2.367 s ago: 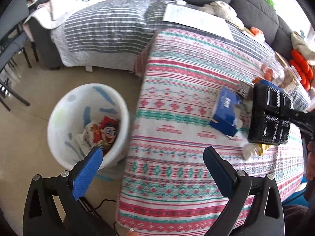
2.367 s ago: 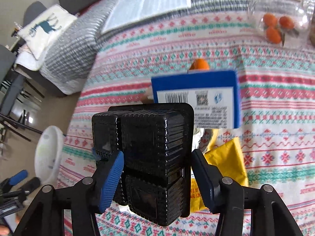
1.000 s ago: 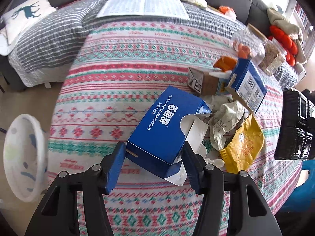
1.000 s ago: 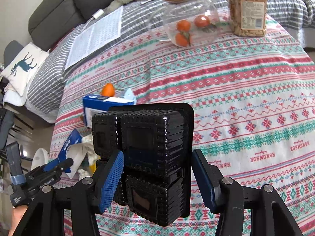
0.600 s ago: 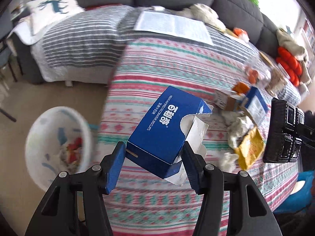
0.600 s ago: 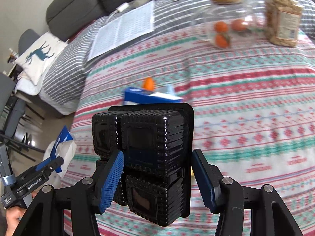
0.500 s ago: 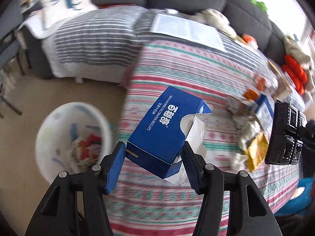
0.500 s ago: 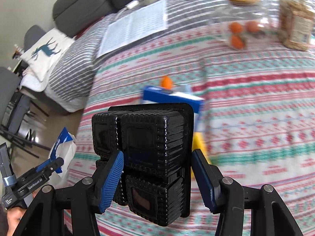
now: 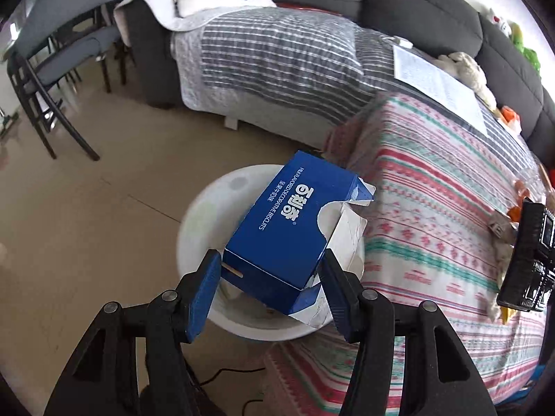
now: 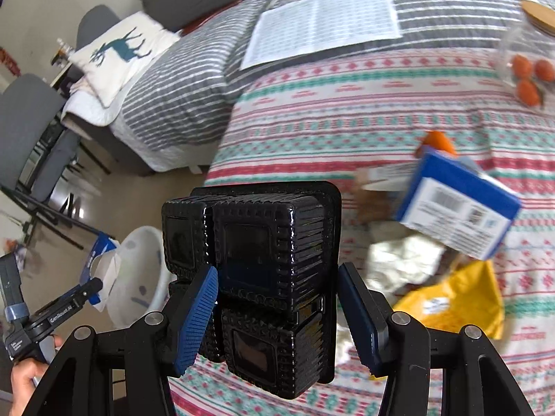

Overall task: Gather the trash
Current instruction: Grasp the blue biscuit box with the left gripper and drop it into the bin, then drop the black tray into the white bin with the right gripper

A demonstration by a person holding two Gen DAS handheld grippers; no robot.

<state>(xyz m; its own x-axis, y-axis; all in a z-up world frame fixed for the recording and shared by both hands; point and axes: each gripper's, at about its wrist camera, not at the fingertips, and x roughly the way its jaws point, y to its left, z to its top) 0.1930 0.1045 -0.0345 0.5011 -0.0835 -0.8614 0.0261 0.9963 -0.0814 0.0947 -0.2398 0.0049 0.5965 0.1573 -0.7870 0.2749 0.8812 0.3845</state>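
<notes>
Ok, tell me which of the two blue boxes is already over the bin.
The torn-open blue biscuit box, clamped in the left gripper above the white bin. The other blue box, barcode side showing, lies on the tablecloth among wrappers.

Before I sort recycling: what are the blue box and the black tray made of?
Blue box: seemingly thin printed cardboard, slightly glossy; its torn flap shows a white paper inside. Black tray: looks like thin moulded plastic, shiny, with ribbed square compartments.

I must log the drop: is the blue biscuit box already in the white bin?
Not yet. The blue biscuit box is held in the left tongs above the white bin.
</notes>
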